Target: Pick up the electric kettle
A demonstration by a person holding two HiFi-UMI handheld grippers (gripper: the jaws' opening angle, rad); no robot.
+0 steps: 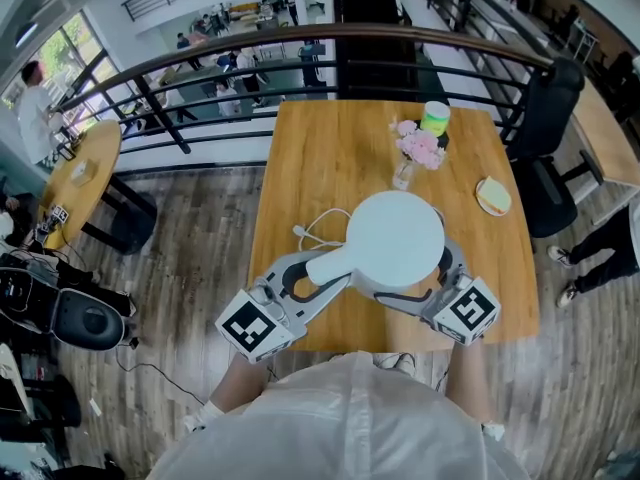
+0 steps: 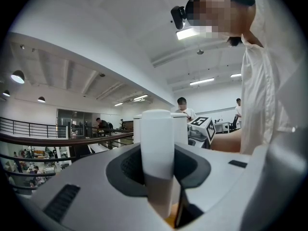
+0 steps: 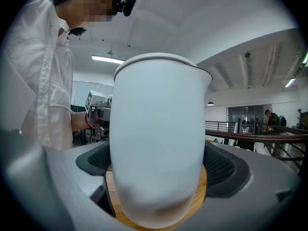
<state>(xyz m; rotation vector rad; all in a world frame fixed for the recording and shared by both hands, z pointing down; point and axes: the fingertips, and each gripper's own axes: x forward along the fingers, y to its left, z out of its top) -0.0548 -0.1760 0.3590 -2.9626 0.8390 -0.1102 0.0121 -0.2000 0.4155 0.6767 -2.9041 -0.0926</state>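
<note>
The white electric kettle (image 1: 395, 238) sits over the near half of the wooden table (image 1: 300, 158), seen from above with its round lid toward the head camera and its handle (image 1: 327, 266) reaching out to the person's left. Whether its bottom touches the table cannot be told.

The left gripper (image 1: 335, 272) has its fingers (image 2: 126, 170) closed narrowly on the handle, which stands upright between the dark pads in the left gripper view. The right gripper (image 1: 425, 278) has its fingers (image 3: 226, 170) spread wide around the kettle's body, one pad against each side, with wood showing just below in the right gripper view.

A white cord (image 1: 318, 228) lies looped on the table just beside the kettle, on the left. Farther back stand a glass vase of pink flowers (image 1: 418, 150) and, behind it, a green-lidded cup (image 1: 435, 118). A small plate (image 1: 493, 196) rests near the right edge. A dark railing (image 1: 250, 43) curves beyond the table's far side.
</note>
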